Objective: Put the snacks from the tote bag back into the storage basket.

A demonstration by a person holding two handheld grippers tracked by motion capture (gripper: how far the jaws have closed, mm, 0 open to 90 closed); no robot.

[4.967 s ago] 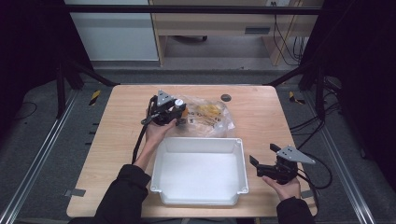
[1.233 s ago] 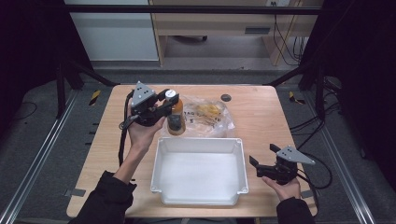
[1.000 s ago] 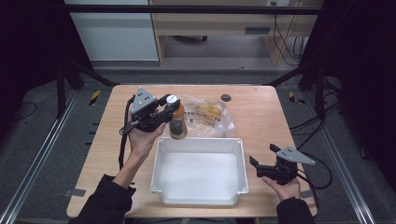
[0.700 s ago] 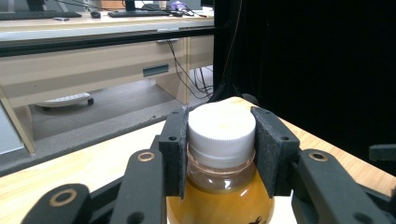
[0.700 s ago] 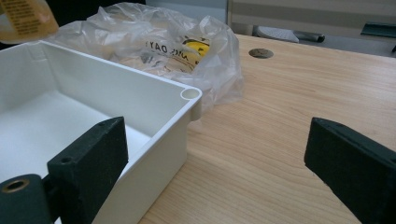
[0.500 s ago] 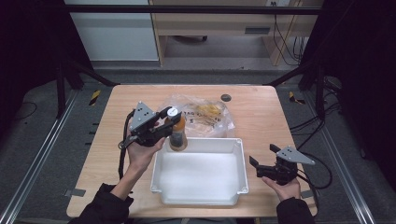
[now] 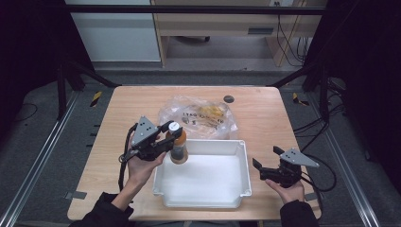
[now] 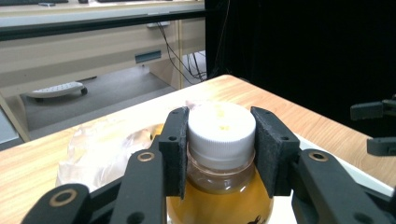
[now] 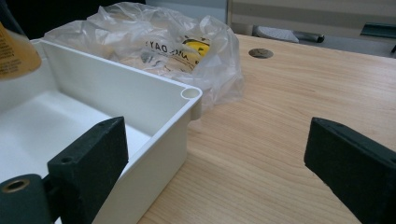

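Observation:
My left gripper (image 7: 166,135) is shut on a bottle (image 7: 178,145) of amber liquid with a white cap (image 8: 221,127); the black pads squeeze the cap from both sides. I hold the bottle upright in the air over the far left corner of the white tub (image 7: 236,202). My right gripper (image 7: 264,168) rests open by the tub's right wall, nothing between its jaws. In the right gripper view the tub's corner (image 9: 190,94) stands just ahead of the left jaw, and the bottle's base (image 9: 14,50) shows at the upper left.
A crumpled clear plastic bag (image 7: 201,116) with yellow contents lies behind the tub, touching its far rim. A small dark disc (image 7: 229,99) sits on the wooden table (image 7: 265,118) near the far edge. Bare wood stretches right of the tub.
My left gripper has carried the bottle from beside the bag toward me and to the right, bringing it over the tub's far left corner. The right gripper has stayed still.

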